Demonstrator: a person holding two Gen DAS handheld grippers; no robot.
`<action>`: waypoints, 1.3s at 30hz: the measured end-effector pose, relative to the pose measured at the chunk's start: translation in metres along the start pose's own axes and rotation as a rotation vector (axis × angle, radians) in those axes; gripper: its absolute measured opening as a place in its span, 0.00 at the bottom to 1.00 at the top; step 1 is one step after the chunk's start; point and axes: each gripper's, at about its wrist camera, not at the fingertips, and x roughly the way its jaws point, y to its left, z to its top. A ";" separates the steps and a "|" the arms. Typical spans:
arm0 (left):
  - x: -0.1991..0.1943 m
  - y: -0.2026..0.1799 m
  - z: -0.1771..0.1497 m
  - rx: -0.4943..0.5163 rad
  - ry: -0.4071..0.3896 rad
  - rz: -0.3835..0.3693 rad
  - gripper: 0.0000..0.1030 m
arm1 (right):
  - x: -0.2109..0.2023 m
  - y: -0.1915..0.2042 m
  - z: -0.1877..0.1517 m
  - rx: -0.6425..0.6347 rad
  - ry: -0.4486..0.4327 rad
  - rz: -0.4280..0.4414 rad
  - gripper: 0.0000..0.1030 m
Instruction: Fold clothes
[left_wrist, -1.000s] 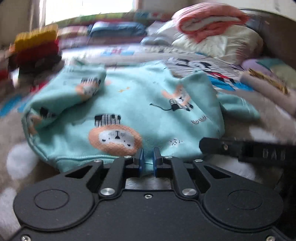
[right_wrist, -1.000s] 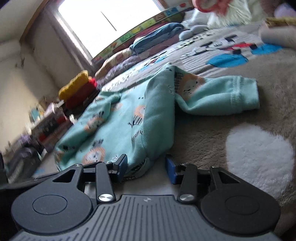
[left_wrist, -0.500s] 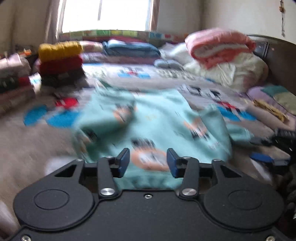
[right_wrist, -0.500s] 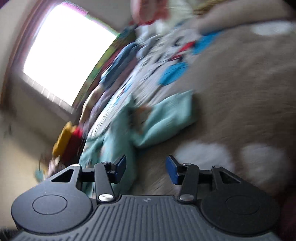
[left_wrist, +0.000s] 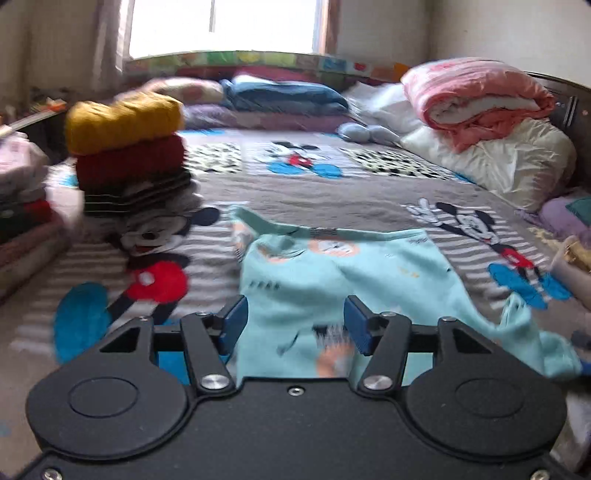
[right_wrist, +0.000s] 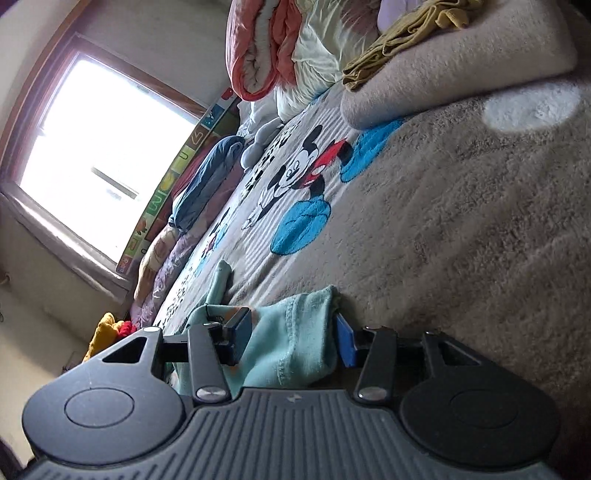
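A light teal child's sweatshirt (left_wrist: 332, 277) with lion prints lies on the Mickey Mouse bedspread (left_wrist: 317, 188), partly folded. My left gripper (left_wrist: 295, 323) is open, its blue pads spread over the near part of the sweatshirt's body. One sleeve (left_wrist: 532, 332) trails off to the right. In the right wrist view that sleeve's cuff (right_wrist: 295, 332) lies between the spread pads of my right gripper (right_wrist: 293, 338), which is open around it and tilted sideways.
A stack of folded yellow, red and striped clothes (left_wrist: 129, 147) stands at the left. Rolled pink and cream quilts (left_wrist: 480, 110) and pillows line the right and back. A beige fleece blanket (right_wrist: 461, 221) covers the near bed. A mustard garment (right_wrist: 399, 40) lies on a rolled blanket.
My left gripper opened, let go of the sweatshirt hem and rose back. My right gripper swung to the right, tilted, and now straddles the sleeve cuff.
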 end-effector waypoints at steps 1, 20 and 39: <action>0.009 0.003 0.008 -0.004 0.011 -0.016 0.55 | 0.001 0.001 -0.001 0.003 0.002 0.003 0.53; 0.152 0.042 0.051 -0.039 0.315 -0.021 0.54 | 0.028 0.014 0.003 -0.061 0.060 0.041 0.67; 0.056 0.050 0.070 -0.061 0.047 -0.065 0.05 | 0.031 0.023 -0.004 -0.154 0.043 0.031 0.70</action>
